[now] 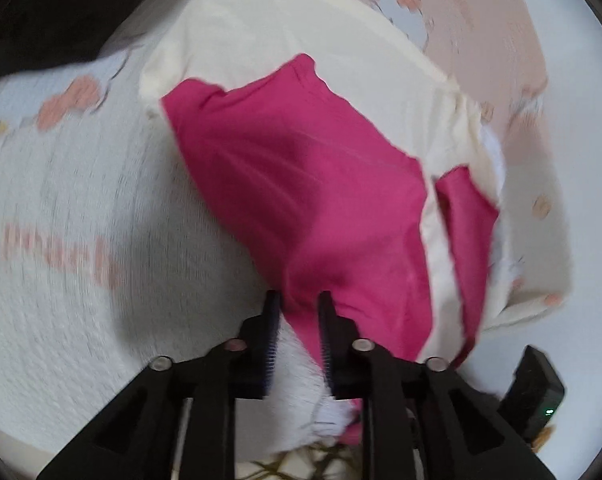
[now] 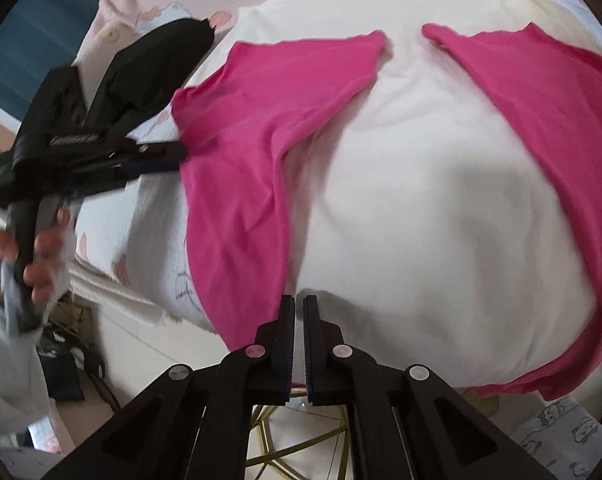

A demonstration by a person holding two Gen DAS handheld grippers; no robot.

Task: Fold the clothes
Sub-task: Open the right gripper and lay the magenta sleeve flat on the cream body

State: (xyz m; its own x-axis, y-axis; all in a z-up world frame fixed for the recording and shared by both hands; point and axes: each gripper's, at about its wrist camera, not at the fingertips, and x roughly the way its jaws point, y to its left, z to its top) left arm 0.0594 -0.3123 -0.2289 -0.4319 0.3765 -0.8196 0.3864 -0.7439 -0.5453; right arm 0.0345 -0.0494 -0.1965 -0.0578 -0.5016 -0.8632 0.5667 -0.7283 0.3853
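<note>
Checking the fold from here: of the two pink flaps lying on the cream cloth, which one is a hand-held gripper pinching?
The left pink flap. The left hand-held gripper is shut on its outer edge. The right pink flap lies free; the right hand-held gripper touches neither.

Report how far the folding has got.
Done: the white-and-pink garment lies spread on the patterned bedding. In hand: the left gripper pinches the left pink sleeve; the right gripper is shut at the near hem. Left: the right pink sleeve still lies unfolded.

The patterned bedsheet (image 1: 61,208) carries pale pink lettering at the left that seems to read "much", too blurred elsewhere on it to make out.
</note>
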